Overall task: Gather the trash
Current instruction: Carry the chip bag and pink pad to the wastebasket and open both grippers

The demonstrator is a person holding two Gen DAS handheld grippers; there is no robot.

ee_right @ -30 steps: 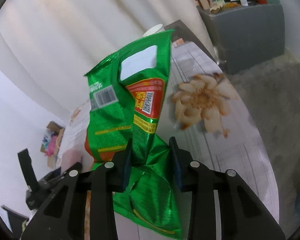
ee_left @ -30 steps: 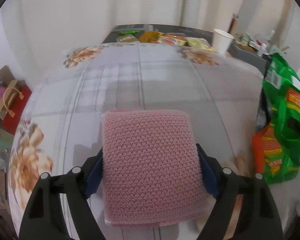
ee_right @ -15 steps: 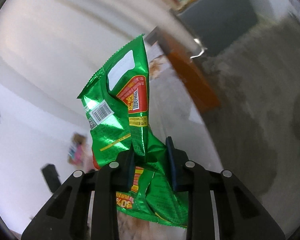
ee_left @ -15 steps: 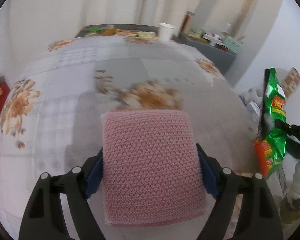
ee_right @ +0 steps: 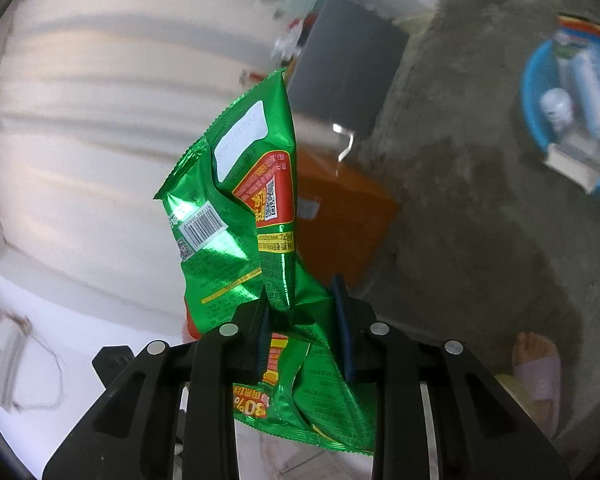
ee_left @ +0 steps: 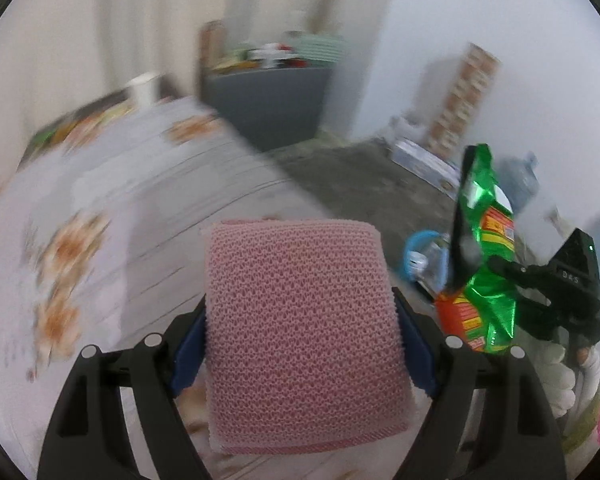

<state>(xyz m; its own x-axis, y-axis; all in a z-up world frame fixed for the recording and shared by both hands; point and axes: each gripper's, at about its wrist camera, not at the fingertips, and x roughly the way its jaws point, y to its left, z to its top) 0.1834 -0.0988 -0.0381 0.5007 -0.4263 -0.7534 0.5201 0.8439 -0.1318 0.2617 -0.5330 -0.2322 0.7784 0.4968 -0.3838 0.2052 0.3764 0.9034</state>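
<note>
My left gripper (ee_left: 300, 322) is shut on a folded pink knitted cloth (ee_left: 300, 332), which fills the space between its blue pads and hangs over the table's edge. My right gripper (ee_right: 304, 328) is shut on a crumpled green snack bag (ee_right: 244, 208) with red and yellow labels; the bag stands up above the fingers and droops below them. The left wrist view shows the same green snack bag (ee_left: 480, 256) at the right, pinched by the right gripper (ee_left: 504, 276) beyond the table's edge. A blue basin (ee_right: 540, 92) with bottles and packaging in it sits on the floor at the upper right.
The table with the floral cloth (ee_left: 112, 208) lies to the left, a white paper cup (ee_left: 142, 88) at its far end. A dark grey cabinet (ee_left: 268, 100) stands beyond. An orange box (ee_right: 340, 216) rests on the grey floor. A foot in a slipper (ee_right: 536, 364) is at the lower right.
Both views have swung off the table toward the floor and cabinet. The right gripper carried the green bag out past the table's edge, bringing the blue basin into sight. The pink cloth stays gripped.
</note>
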